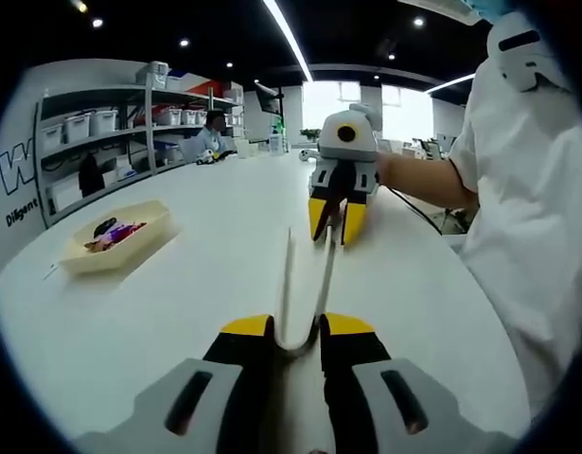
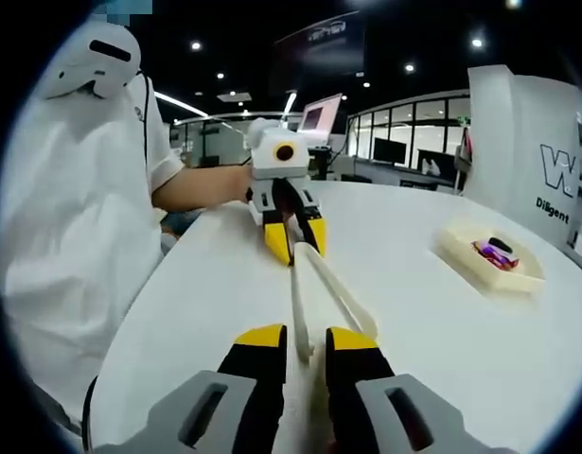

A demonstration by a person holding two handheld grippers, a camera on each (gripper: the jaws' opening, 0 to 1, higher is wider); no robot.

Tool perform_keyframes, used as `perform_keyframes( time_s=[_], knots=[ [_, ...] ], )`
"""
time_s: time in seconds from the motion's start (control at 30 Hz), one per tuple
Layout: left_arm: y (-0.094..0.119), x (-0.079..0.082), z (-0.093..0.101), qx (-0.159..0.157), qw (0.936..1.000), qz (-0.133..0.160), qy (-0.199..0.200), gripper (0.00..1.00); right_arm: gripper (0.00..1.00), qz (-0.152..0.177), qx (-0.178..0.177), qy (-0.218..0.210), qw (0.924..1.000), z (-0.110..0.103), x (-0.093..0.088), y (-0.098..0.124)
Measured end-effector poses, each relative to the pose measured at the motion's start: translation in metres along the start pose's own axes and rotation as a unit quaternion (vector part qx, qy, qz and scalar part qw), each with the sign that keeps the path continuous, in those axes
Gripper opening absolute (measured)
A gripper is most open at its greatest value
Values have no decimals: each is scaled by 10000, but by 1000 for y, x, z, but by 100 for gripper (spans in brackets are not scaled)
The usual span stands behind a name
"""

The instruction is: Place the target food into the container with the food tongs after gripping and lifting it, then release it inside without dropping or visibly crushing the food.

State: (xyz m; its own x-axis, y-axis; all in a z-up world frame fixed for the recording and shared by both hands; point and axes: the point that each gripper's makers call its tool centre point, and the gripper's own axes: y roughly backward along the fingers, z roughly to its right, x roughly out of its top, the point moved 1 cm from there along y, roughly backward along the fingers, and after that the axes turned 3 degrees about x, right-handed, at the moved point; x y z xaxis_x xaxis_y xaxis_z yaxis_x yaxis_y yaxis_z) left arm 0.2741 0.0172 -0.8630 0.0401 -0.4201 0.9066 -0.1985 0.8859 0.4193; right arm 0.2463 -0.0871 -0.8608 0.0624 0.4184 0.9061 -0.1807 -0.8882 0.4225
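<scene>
The left gripper [image 1: 295,326] has its jaws drawn in narrow on the bend of the tongs [image 1: 287,284], which looks pinched between the 2 yellow tips. From there the tongs' 2 arms run forward, flat along the table [image 1: 177,312], toward the right gripper [image 2: 307,339]. The right gripper faces the left one from the far end, with its jaws a little apart. 1 arm passes between them with slack on both sides, and the other arm lies just outside (seen best in the right gripper view).

The food [image 1: 109,234], small dark and reddish pieces, lies in a shallow beige tray [image 1: 130,253] well off to the side of the tongs, out of reach for now.

The step in hand appears to be getting a working hold on the tongs before any approach to the food. To do it well:

- Keep the left grip at the bend firm enough that the tongs cannot swivel.
- The right jaws probably need to take in both arms, not 1, so that squeezing closes the tips evenly.
- Lift level and test the squeeze lightly.
- Only then carry the tips across to the tray, closing just enough to hold the food without flattening it.
</scene>
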Motion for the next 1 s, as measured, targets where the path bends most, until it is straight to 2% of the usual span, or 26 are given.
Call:
perform_keyframes(
  time_s=[0.7,1.0],
  knots=[
    [5,-1,1,109,9999,0,22,20,15,43,-166,-14,9999,2,1,3],
    [9,-1,0,258,9997,15,48,27,19,66,-267,-9,9996,2,2,4]
  ],
)
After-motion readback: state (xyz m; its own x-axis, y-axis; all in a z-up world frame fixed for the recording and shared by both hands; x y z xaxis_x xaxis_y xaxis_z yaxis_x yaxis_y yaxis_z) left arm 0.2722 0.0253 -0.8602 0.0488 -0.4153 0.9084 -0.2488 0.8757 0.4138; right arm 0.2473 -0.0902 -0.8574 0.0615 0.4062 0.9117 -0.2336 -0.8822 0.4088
